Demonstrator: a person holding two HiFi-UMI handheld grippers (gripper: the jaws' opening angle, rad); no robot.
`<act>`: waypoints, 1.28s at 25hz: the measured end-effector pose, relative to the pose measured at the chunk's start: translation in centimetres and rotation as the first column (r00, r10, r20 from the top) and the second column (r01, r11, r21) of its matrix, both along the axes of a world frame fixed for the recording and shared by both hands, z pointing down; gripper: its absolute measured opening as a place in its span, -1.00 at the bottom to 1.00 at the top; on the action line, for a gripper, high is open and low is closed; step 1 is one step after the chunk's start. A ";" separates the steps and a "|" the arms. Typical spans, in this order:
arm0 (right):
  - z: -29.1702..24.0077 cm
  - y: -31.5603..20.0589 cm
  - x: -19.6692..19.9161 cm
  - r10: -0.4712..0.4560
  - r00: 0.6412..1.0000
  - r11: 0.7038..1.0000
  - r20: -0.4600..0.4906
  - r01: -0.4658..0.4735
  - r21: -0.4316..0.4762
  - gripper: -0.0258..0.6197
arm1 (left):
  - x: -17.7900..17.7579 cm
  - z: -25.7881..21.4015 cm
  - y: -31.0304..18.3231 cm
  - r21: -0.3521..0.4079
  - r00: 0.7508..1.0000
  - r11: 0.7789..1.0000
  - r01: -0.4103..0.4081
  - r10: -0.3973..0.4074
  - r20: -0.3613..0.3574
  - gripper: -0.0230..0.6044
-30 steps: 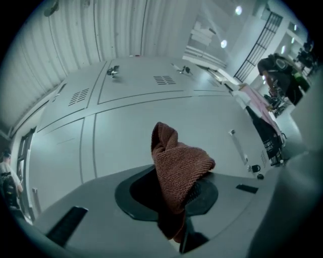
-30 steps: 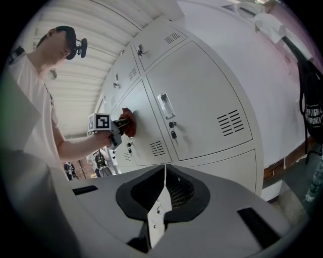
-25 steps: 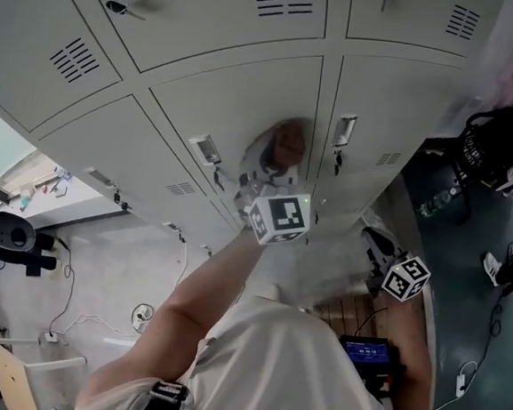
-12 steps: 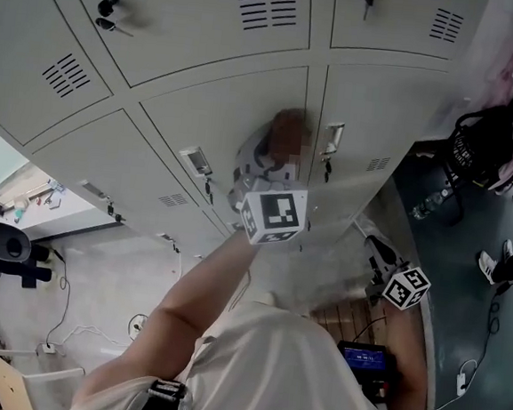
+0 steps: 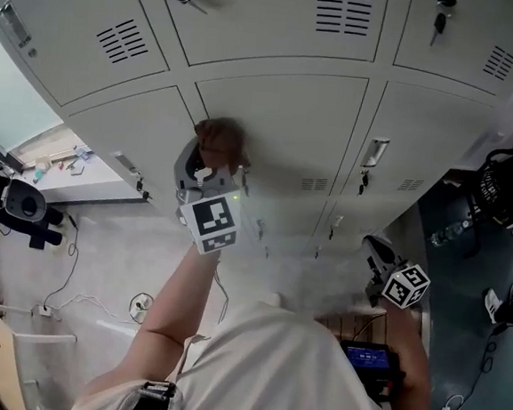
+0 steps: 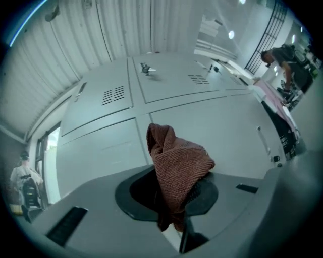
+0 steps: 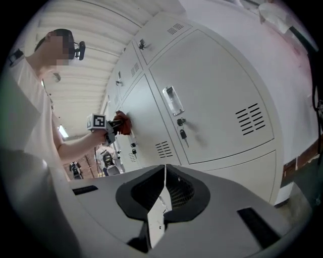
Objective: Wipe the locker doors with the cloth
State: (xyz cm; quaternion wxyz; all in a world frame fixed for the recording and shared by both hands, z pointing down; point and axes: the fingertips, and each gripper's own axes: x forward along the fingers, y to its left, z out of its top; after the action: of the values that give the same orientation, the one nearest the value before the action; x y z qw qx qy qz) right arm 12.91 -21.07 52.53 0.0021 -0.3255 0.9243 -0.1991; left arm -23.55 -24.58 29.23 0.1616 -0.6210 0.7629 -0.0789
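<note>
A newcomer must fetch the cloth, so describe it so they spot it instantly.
Face the wall of grey lockers and find the left hand-held gripper held up against one of them. Bunched in its jaws is the cloth, a reddish-brown ribbed rag. It is the only soft, warm-coloured thing against all that plain grey metal.
</note>
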 end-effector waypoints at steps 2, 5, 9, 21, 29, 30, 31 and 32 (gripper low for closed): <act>0.2 0.1 -1.0 -0.034 0.999 0.999 -0.011 0.034 -0.003 -0.86 | -2.6 0.0 0.9 0.007 0.997 0.997 0.077 -0.077 0.008 -0.70; 0.4 0.1 -1.4 -0.050 0.999 0.999 -0.018 0.050 -0.009 -0.86 | -2.7 -1.2 1.0 0.043 0.994 0.994 0.098 -0.100 0.039 -0.70; 0.0 0.3 -0.9 -0.030 1.000 1.000 -0.010 0.030 -0.004 -0.86 | 2.3 -3.1 -0.6 0.096 0.998 0.995 0.004 -0.011 0.064 -0.70; -1.4 2.4 3.9 0.085 0.996 0.995 0.006 -0.086 0.050 -0.86 | 21.5 -2.2 -5.9 0.025 0.929 0.935 -0.355 0.349 0.127 -0.70; -1.7 2.7 4.5 0.107 0.994 0.993 0.021 -0.108 0.052 -0.86 | 22.4 -5.6 -5.8 0.049 0.904 0.904 -0.426 0.423 0.060 -0.70; -1.8 2.5 4.4 0.101 0.995 0.993 0.020 -0.102 0.054 -0.86 | 20.7 -5.9 -5.4 0.069 0.920 0.917 -0.392 0.390 0.047 -0.70; -1.9 2.2 4.3 0.096 0.995 0.994 0.019 -0.097 0.057 -0.86 | 18.8 -6.0 -5.0 0.086 0.934 0.930 -0.358 0.356 0.034 -0.70; -1.9 1.9 4.2 0.091 0.996 0.994 0.019 -0.092 0.058 -0.86 | 16.8 -6.0 -4.5 0.097 0.946 0.941 -0.324 0.324 0.022 -0.70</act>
State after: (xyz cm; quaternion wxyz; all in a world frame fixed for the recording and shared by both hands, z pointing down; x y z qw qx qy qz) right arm 17.12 -19.13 50.60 0.0283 -0.3657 0.9138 -0.1743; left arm -6.73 -29.13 23.18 0.2054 -0.7289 0.6529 -0.0150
